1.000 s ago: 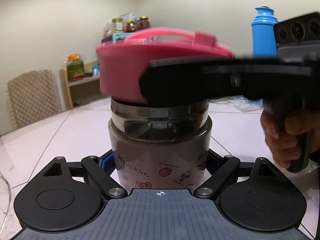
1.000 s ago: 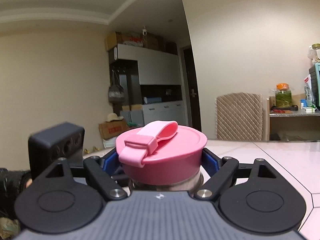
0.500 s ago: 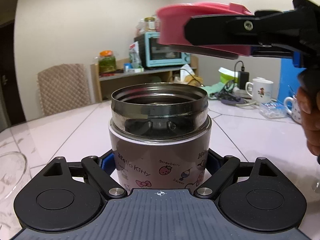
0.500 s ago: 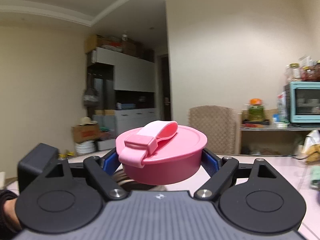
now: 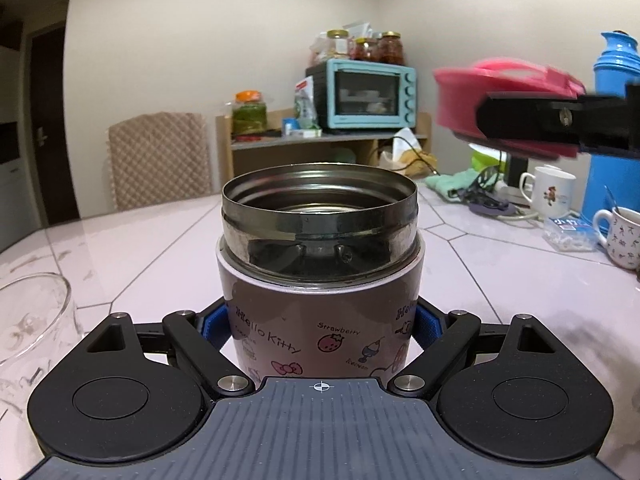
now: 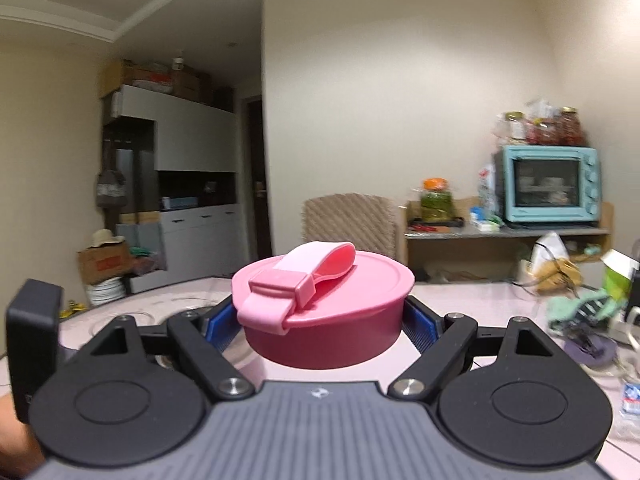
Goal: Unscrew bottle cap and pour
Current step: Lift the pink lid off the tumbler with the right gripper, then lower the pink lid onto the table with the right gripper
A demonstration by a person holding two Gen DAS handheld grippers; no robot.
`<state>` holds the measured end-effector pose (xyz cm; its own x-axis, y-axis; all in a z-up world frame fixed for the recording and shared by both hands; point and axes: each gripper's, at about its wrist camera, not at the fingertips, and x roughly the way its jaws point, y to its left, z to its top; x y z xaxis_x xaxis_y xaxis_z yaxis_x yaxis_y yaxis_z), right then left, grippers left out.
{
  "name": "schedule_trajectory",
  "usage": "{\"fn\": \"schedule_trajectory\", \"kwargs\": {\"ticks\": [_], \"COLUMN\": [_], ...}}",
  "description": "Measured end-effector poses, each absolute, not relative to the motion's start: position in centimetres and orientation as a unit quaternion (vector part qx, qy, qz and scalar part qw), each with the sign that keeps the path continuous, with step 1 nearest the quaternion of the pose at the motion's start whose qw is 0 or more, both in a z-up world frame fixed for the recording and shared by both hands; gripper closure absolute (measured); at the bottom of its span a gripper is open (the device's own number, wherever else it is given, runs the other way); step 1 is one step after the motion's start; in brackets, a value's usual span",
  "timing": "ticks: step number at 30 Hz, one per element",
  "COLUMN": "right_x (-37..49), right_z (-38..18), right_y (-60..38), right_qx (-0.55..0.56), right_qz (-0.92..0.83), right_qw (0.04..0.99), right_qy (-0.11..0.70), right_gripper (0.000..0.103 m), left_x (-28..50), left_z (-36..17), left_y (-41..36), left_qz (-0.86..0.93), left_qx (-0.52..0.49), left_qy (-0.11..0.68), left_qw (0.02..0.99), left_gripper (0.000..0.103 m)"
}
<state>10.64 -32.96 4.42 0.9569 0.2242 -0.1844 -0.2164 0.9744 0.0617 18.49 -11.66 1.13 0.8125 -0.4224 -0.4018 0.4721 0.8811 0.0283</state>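
A wide steel flask (image 5: 320, 300) with a cartoon-printed body stands upright on the pale table, its mouth uncovered. My left gripper (image 5: 320, 326) is shut on its lower body, blue pads pressed against both sides. Its pink cap (image 6: 324, 312), with a lighter pink strap on top, hangs in the air in my right gripper (image 6: 322, 322), which is shut on the cap's sides. In the left wrist view the pink cap (image 5: 472, 96) floats at the upper right, well clear of the flask, with a black finger of the right gripper (image 5: 560, 120) across it.
A clear glass (image 5: 28, 332) stands close at the left of the flask. Two mugs (image 5: 550, 194), a blue thermos (image 5: 612, 128), a small packet and cables crowd the table's right side. A chair (image 5: 160, 160), shelf and teal oven (image 5: 366, 94) stand behind.
The right gripper lifted the pink cap off the flask and carried it away to the right. The flask's mouth, covered a second ago, now shows bare. Both views have swung round.
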Motion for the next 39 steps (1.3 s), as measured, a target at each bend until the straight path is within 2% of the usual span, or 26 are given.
{"fn": "schedule_trajectory", "kwargs": {"ticks": [17, 20, 39], "right_x": [11.6, 11.8, 12.6], "right_z": [1.5, 1.0, -1.5], "right_y": [-32.6, -32.4, -31.3], "right_qx": [0.028, 0.024, 0.009], "right_qz": [0.085, 0.086, 0.082], "right_qw": [0.981, 0.978, 0.961], "right_qy": [0.174, 0.186, 0.265], "right_gripper": [0.018, 0.018, 0.017], "left_x": [17.6, 17.2, 17.6], "left_z": [0.7, 0.8, 0.3], "left_y": [-12.4, -12.2, -11.9], "left_qz": [-0.206, -0.200, -0.189], "left_qx": [0.074, 0.072, 0.072], "left_qy": [0.219, 0.215, 0.231], "left_qw": [0.951, 0.953, 0.952], "left_gripper": [0.005, 0.000, 0.000]}}
